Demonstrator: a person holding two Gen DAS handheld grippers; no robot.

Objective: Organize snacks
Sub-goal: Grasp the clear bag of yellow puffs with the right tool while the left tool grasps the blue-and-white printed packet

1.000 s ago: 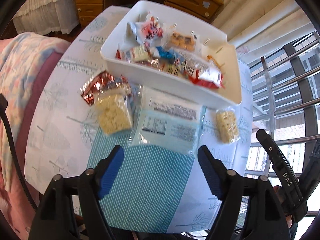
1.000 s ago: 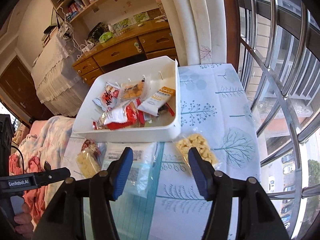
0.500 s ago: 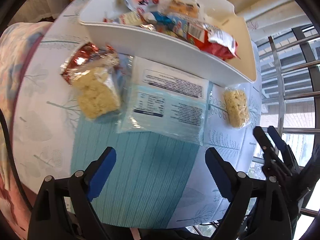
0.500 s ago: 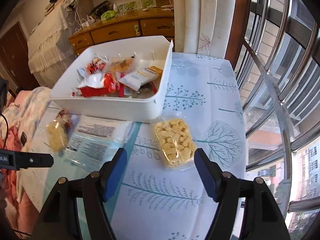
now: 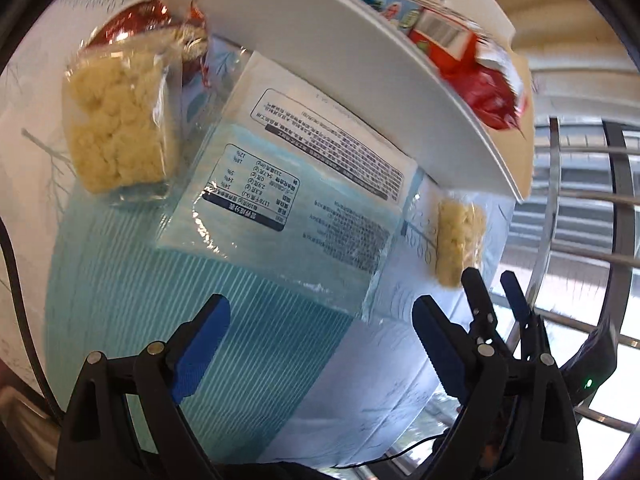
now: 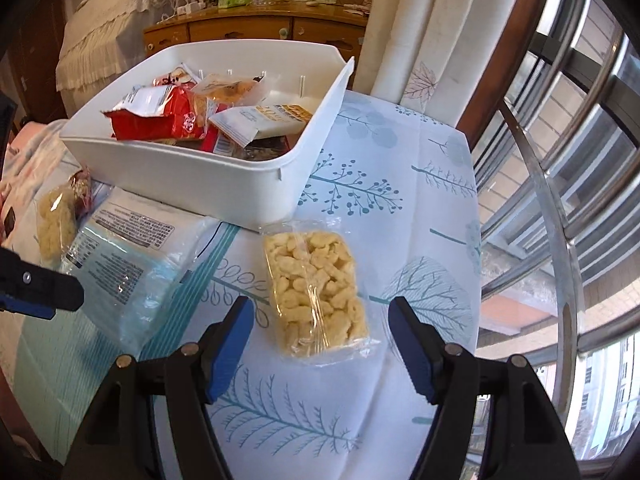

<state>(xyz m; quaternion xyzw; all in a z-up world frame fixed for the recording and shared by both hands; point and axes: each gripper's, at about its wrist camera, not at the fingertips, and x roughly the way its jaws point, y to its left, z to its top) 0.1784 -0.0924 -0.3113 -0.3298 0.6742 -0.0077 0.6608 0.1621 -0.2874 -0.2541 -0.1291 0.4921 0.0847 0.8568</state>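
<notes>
A white bin full of snack packets stands on the tablecloth. In front of it lie a flat light-blue packet, a clear bag of puffed snack over a red foil packet, and a smaller clear puffed-snack packet. My left gripper is open, low over the near edge of the light-blue packet and not touching it. My right gripper is open, its blue pads on either side of the small puffed-snack packet's near end, clear of it. The right gripper also shows beside that packet.
The table's edge runs close to a metal window railing on the right. A curtain and a wooden dresser stand behind the bin. A pink and blue blanket lies to the left. One left gripper finger reaches in over the blue packet.
Both grippers have come down closer to the table and tipped more steeply, and their jaws stand wider. The packets now look larger and nearer. Nothing on the table has moved.
</notes>
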